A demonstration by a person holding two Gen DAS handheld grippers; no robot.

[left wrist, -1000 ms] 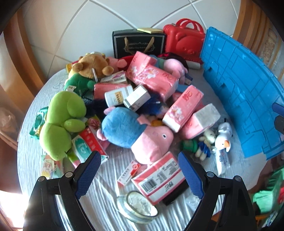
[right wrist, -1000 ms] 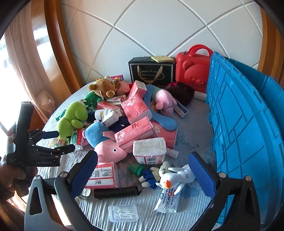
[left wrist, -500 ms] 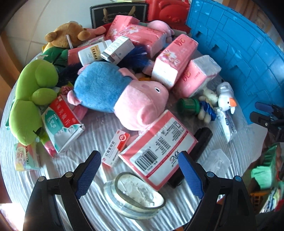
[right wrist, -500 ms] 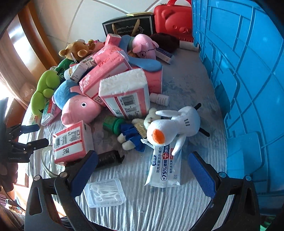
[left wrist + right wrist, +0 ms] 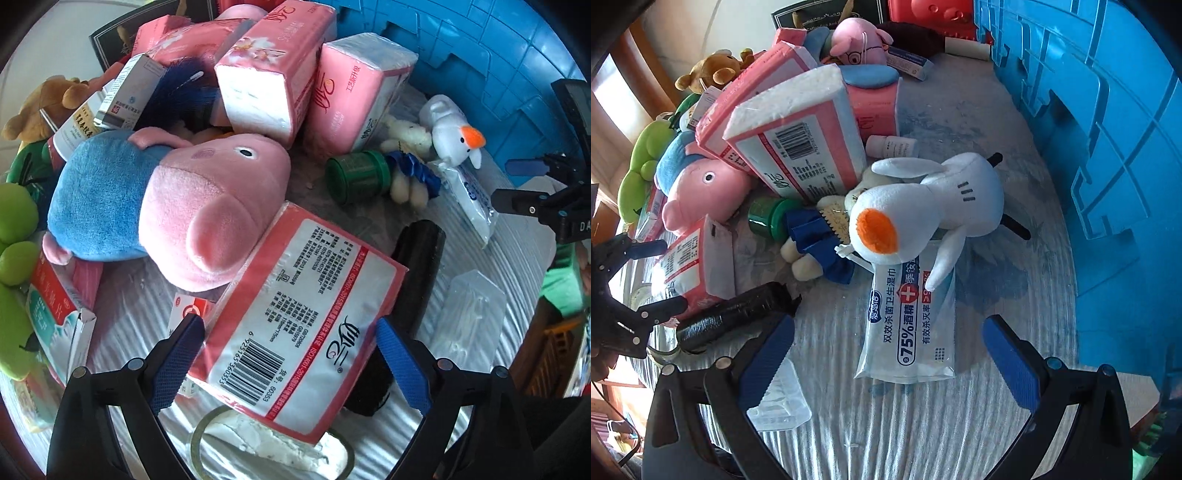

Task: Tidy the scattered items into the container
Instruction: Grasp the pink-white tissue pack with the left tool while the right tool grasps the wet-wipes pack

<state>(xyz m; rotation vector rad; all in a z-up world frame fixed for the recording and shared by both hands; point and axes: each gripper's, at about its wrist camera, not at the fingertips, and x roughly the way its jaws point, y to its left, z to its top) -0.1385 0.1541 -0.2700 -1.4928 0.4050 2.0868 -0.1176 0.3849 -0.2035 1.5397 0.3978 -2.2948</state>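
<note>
My left gripper (image 5: 291, 354) points steeply down over a pink tissue pack with a barcode label (image 5: 303, 325). The pack lies between the blue pads, which stand at its two sides, and the jaws are opening. My right gripper (image 5: 888, 354) is wide open above a wet-wipes pack (image 5: 908, 325) that lies flat on the cloth between its fingers, untouched. A white plush duck (image 5: 923, 210) rests on the far end of the wipes. The blue crate (image 5: 1108, 147) stands on the right.
A pink-and-blue pig plush (image 5: 166, 206), more tissue packs (image 5: 273, 74), a green jar (image 5: 356, 177), a black roll (image 5: 413, 273), a clear plastic box (image 5: 469, 314) and a tape ring (image 5: 273, 446) crowd the cloth. A green plush (image 5: 646, 166) lies at the left.
Both grippers have dropped close to the table. The left one now straddles the barcode tissue pack with its jaws a little wider; the right one hangs over the wet-wipes pack.
</note>
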